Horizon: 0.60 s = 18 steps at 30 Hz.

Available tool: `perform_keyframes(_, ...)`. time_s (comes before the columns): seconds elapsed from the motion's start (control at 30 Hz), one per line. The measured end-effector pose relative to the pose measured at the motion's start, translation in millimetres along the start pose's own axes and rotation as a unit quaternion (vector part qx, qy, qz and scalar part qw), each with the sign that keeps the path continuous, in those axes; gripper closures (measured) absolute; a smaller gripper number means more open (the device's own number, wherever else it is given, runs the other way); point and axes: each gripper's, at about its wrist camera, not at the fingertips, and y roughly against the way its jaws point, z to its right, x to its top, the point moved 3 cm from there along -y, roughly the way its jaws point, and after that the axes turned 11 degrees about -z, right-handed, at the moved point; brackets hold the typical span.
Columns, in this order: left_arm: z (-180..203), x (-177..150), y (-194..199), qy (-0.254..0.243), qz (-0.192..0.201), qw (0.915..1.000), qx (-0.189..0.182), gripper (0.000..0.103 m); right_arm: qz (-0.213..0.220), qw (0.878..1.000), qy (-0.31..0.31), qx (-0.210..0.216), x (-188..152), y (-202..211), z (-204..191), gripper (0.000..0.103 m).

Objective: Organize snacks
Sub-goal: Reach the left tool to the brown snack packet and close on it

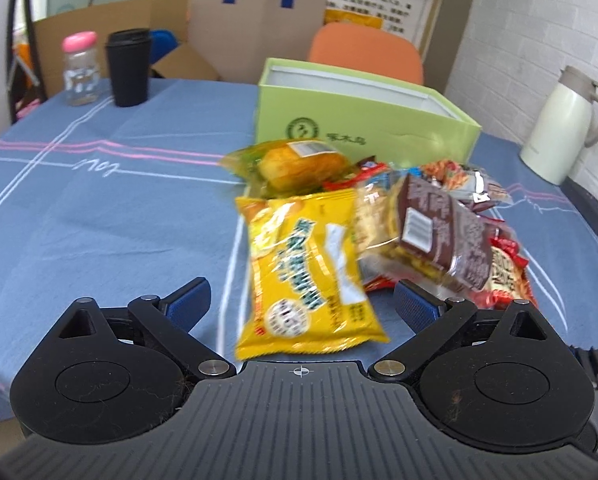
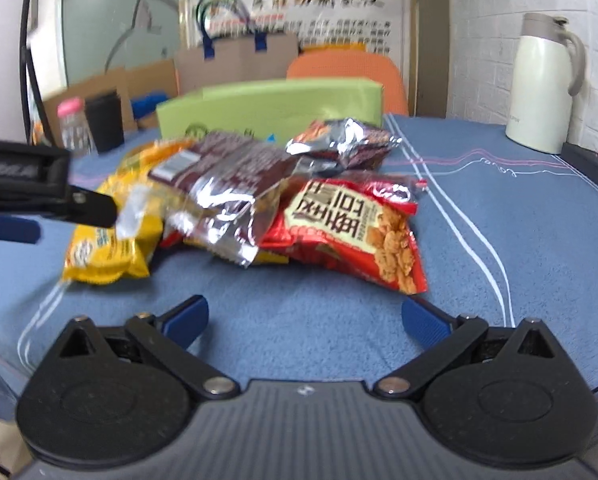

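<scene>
On the blue-clothed surface (image 1: 99, 208), a pile of snacks lies in front of a light green box (image 1: 363, 120). From left: the left gripper (image 1: 301, 304) spreads wide, its blue pads on either side of the near end of a yellow packet (image 1: 311, 268); beside it a brown packet (image 1: 447, 236) lies on top of others. The right gripper (image 2: 305, 320) is wide open and holds nothing, hovering just short of a red packet (image 2: 355, 228). A white jug (image 2: 543, 84) stands far right.

Even, soft indoor light; shadows faint. Motion blur throughout, heavier in right wrist view. Glare on silver wrapper (image 2: 223, 196). Fisheye bending at edges.
</scene>
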Motion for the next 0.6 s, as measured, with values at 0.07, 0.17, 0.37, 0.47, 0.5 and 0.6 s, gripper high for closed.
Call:
perform_keyframes(0.07,6,11,-2,-0.018,-0.002,0.9997,-0.019,0.015,-0.013,0.999,0.042,-0.003,1,1,-4,0.000)
perform_keyframes(0.17,13,31,-3,-0.050,0.003,0.9980,-0.039,0.015,-0.011,0.999,0.013,0.051,20,18,3,0.000)
perform_keyframes(0.37,26,68,-15,-0.103,-0.022,0.9887,-0.107,0.017,0.023,0.994,0.062,0.086,64,20,-9,0.001)
perform_keyframes(0.47,30,72,-23,-0.118,-0.043,0.9829,-0.135,0.021,0.009,0.993,0.068,0.096,69,3,-11,0.001)
perform_keyframes(0.5,31,73,-25,-0.119,-0.047,0.9814,-0.143,0.023,0.005,0.993,0.069,0.100,70,-3,-12,0.001)
perform_keyframes(0.6,35,75,-32,-0.118,-0.056,0.9790,-0.157,0.030,-0.002,0.992,0.068,0.108,72,-14,-15,0.001)
